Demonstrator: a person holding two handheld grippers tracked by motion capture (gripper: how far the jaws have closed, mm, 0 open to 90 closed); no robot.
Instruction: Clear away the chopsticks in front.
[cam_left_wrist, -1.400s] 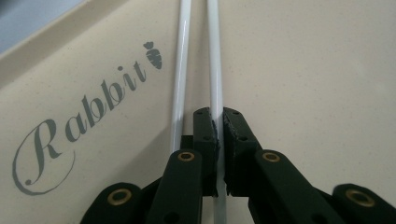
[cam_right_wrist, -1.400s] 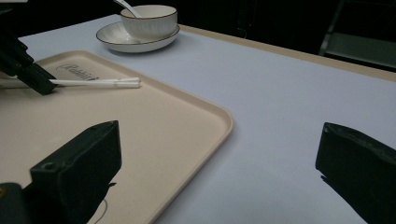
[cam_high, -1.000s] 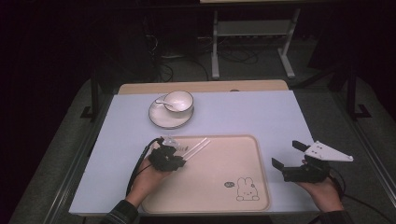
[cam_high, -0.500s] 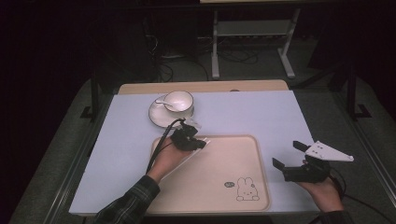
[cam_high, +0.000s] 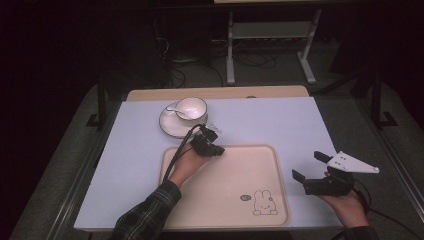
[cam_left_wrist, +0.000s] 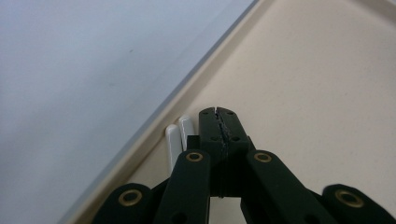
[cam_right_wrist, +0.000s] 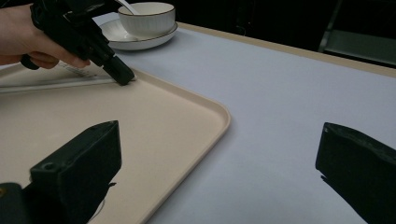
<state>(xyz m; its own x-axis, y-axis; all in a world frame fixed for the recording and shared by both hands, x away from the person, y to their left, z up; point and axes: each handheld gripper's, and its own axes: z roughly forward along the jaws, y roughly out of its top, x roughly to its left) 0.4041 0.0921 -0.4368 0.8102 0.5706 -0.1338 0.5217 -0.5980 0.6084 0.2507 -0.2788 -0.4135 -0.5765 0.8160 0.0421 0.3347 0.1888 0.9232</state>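
Note:
My left gripper (cam_high: 218, 149) rests at the far left corner of the beige tray (cam_high: 235, 182), just short of the saucer, with its tip down on the tray floor. In the left gripper view its jaws (cam_left_wrist: 219, 112) are pressed together. Two white stick ends (cam_left_wrist: 180, 135) lie beside the left jaw against the tray rim, not between the pads. From the right gripper view, a long clear-wrapped strip (cam_right_wrist: 51, 81) runs from that gripper (cam_right_wrist: 123, 77) back under the hand. My right gripper (cam_high: 311, 166) hovers open off the tray's right edge, holding nothing (cam_right_wrist: 219, 128).
A white cup (cam_high: 191, 107) with a spoon stands on a saucer (cam_high: 170, 127) behind the tray. A pale sheet (cam_high: 270, 120) covers the table. The tray (cam_right_wrist: 154, 121) has a raised rim and a bunny print (cam_high: 263, 202) near its front right. Dark floor and a metal rack lie beyond.
The left hand has travelled from the tray's left side up and right to its far left corner near the saucer. The white sticks seen ahead of it earlier now lie under it. The right hand kept still.

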